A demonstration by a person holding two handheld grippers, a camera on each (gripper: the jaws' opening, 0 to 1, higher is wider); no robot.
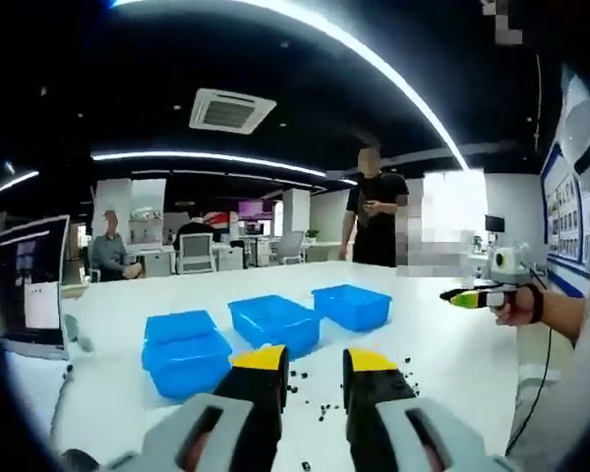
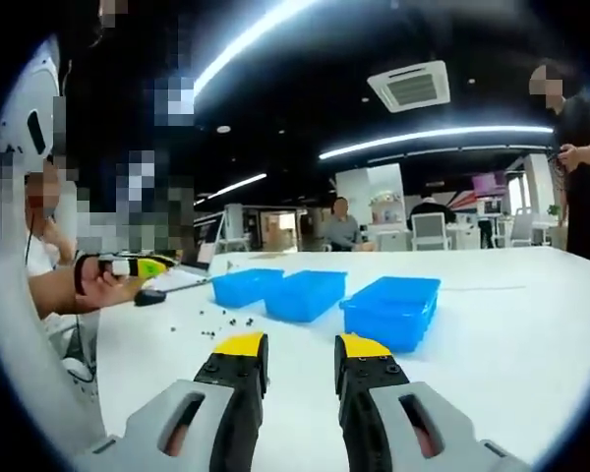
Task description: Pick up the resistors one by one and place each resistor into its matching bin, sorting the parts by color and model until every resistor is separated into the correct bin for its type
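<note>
In the left gripper view the left gripper [image 1: 315, 369] rises from the bottom edge with its yellow-tipped jaws parted by a moderate gap and nothing between them. Just past those tips, on the white table [image 1: 442, 354], lies the scatter of resistors [image 1: 320, 398], small dark specks spread ahead of the jaws and trailing off to the right; each is too small to tell its colour, model, long axis or which way it points. In the right gripper view the right gripper [image 2: 302, 351] is likewise parted and empty, and the same scatter [image 2: 216, 322] lies ahead and to the left of its tips, clearly farther off than it is from the left jaws. By that reading the left gripper is the nearer one for a first pick: it would go forward and down onto a speck, and the jaw line can only be matched to the part's body once close enough to see it. Beyond the scatter stand three blue bins [image 1: 275, 323] in a row, near one another, open side up. Farther away, a person stands at the far edge of the table and others sit at desks.
</note>
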